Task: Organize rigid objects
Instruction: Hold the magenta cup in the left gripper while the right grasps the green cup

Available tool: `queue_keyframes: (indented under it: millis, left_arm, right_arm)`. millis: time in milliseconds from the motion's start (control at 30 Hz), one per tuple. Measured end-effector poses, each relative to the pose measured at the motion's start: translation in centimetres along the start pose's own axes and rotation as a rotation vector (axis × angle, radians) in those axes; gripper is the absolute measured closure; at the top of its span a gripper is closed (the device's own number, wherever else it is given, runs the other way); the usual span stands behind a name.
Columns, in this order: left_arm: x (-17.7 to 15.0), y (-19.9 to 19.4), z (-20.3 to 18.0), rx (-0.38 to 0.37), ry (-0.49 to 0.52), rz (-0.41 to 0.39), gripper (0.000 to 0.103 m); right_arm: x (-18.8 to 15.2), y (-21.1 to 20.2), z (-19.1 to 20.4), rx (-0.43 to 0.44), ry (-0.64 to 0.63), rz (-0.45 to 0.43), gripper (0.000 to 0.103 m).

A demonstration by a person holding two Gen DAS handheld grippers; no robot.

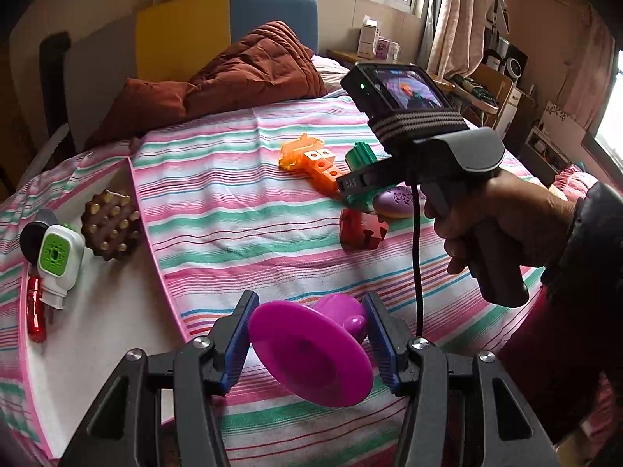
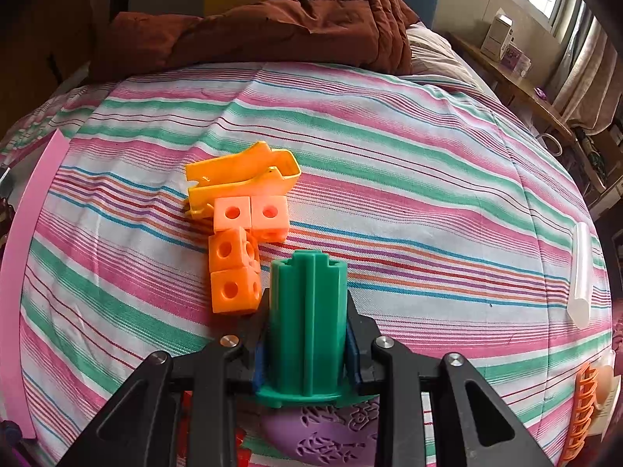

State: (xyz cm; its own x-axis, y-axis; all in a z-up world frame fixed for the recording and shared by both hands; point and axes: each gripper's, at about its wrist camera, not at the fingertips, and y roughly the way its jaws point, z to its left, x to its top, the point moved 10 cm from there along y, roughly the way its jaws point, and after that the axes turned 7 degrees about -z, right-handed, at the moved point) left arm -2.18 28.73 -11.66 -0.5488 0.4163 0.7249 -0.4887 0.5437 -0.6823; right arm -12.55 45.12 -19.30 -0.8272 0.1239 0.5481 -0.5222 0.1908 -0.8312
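Purple embossed piece (image 2: 327, 434) half-hidden beneath right gripper (image 2: 307, 354)

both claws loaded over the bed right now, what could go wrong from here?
1. The left claw grips the magenta funnel-shaped piece only at its narrow end; the wide flared disc hangs out, so it may pivot or slip.
2. The right claw holds the green ribbed cylinder right beside the orange cubes; swinging left could knock them.
3. The striped bedsheet is soft, so placed pieces may tip.

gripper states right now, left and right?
Left gripper: shut on the magenta funnel.
Right gripper: shut on the green spool.
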Motion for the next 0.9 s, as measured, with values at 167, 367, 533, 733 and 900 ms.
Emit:
queue_keyframes:
  millis: [167,367,533,733,900]
  left_arm:
    - [0.3,-1.3,0.4,0.003,-0.013,-0.019,0.048]
    - [0.1,-1.9,1.5,0.014,-0.042,-0.017,0.048]
    - [-0.1,-2.3,2.2,0.020,-0.059,-0.017,0.048]
    - [0.3,-3.5,3.6,0.027,-0.102,-0.038,0.048]
    - [0.2,-4.8,6.1,0.051,-0.149,-0.049,0.048]
  right_arm:
    - [-0.1,-0.1,0.1,-0.009,-0.012,-0.007,0.073]
    - [-0.1,-0.2,0.4,-0.030,-0.047,-0.023,0.073]
    - [-0.2,-0.4,0.6,-0.036,-0.052,-0.025,0.073]
    - [-0.3,-0.5,0.6,-0.040,-0.062,-0.029,0.073]
    - [-0.4,-0.7,0.6,-0.048,-0.075,-0.033,0.073]
